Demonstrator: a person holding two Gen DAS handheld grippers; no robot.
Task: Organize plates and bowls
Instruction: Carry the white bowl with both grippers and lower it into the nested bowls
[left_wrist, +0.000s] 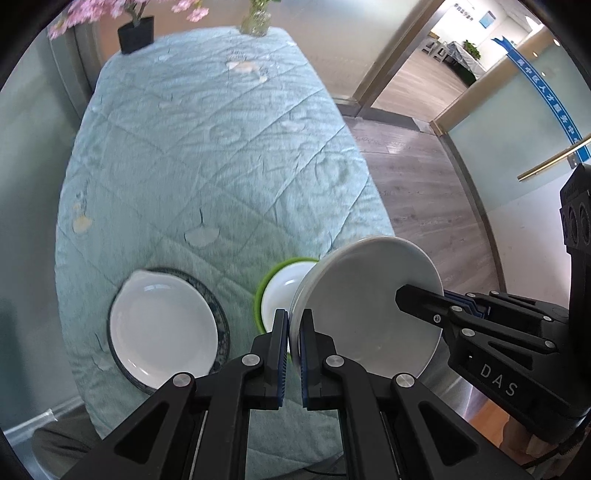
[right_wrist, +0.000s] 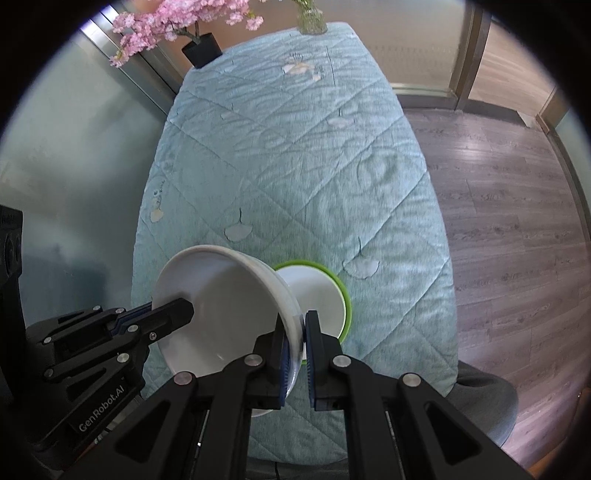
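A white bowl (left_wrist: 369, 302) (right_wrist: 221, 295) hangs tilted just above the table, carried by both grippers at opposite rims. My left gripper (left_wrist: 293, 332) is shut on its near rim in the left wrist view and enters the right wrist view from the left (right_wrist: 181, 308). My right gripper (right_wrist: 295, 343) is shut on the other rim and shows at the right of the left wrist view (left_wrist: 410, 295). Under the bowl sits a green-rimmed bowl (left_wrist: 280, 291) (right_wrist: 314, 291) with a white inside. A white eared dish (left_wrist: 162, 325) rests on a dark-rimmed plate (left_wrist: 222, 314) to the left.
A teal quilted cloth (left_wrist: 207, 166) (right_wrist: 295, 166) covers the table. At the far end stand a black pot of pink flowers (left_wrist: 136, 33) (right_wrist: 203, 48) and a glass vase (left_wrist: 255, 20) (right_wrist: 310, 16). Wooden floor lies to the right, with a grey seat (right_wrist: 487, 398) near the table's front corner.
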